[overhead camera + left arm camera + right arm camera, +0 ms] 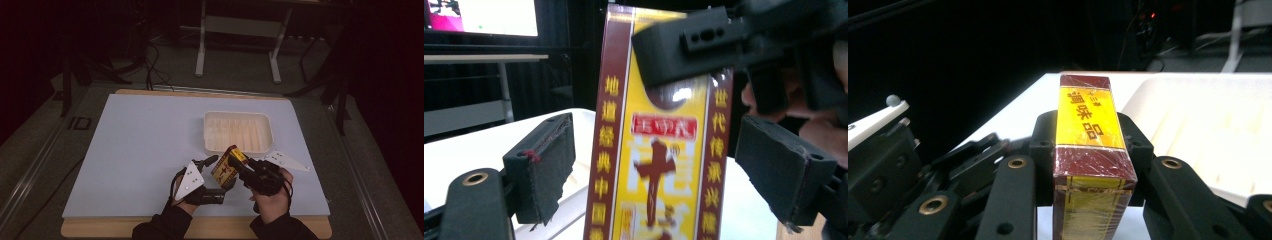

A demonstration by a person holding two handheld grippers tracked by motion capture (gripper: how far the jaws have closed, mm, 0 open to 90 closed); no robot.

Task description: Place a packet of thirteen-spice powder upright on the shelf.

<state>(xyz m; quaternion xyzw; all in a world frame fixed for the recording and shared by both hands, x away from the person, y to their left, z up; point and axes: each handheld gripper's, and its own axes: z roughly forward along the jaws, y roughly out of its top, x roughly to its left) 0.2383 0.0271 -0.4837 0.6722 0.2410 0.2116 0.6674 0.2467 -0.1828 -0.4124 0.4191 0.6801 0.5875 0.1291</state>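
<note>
Right gripper [1093, 165]: jaws closing tight on both sides of box [1090, 150], a maroon-and-yellow carton standing on end between them, lifted above the counter [150, 130]. Left gripper [664, 170]: standing half open just beside it, pads [544, 165] flanking the same box without pressing. White tray [239, 131]: lying just beyond the right gripper, apart from the box. Risk: the glossy wrap may be slipping in the single grip; the left pad could be nudging the box askew during withdrawal.
</note>
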